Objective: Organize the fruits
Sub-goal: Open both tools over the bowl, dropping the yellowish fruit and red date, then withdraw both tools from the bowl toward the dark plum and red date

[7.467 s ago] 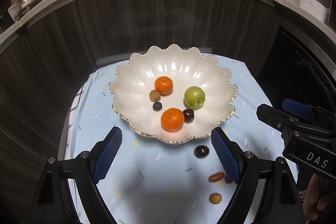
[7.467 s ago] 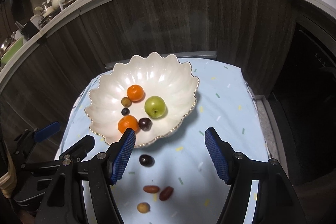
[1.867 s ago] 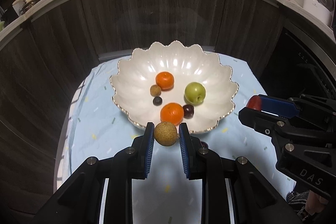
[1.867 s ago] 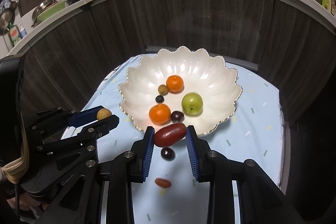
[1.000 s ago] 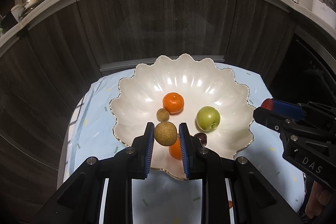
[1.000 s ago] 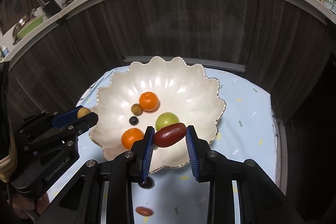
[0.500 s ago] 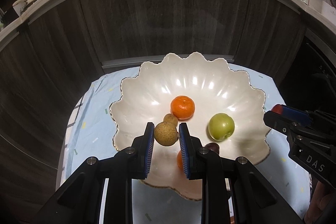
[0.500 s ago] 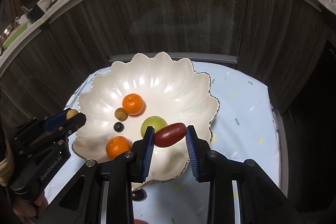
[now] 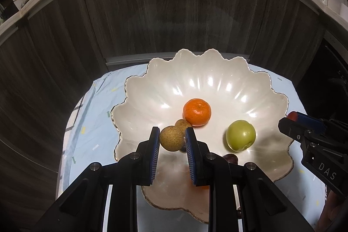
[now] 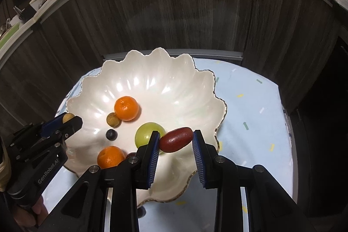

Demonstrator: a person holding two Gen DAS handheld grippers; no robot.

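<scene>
Fruits: in the left wrist view, the left hand-held gripper [image 9: 171, 140] pinches a speckled tan longan [image 9: 171, 139] over the white scalloped bowl [image 9: 152, 101]; "DAS" marks the right hand-held gripper [image 9: 292, 121]. In the right wrist view, it clamps a glossy red date [image 10: 176, 139] above the bowl's near rim; "GenRobot.AI" is printed on the other.

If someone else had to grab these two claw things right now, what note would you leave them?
Left gripper: shut on a round tan fruit, over the white scalloped bowl.
Right gripper: shut on an oblong red fruit, over the bowl's right side.
Done: two oranges, green fruit, small tan fruit, blueberry and a dark fruit lie in the bowl.
Left: release both held fruits into the bowl; a dark fruit lies on the blue cloth.
</scene>
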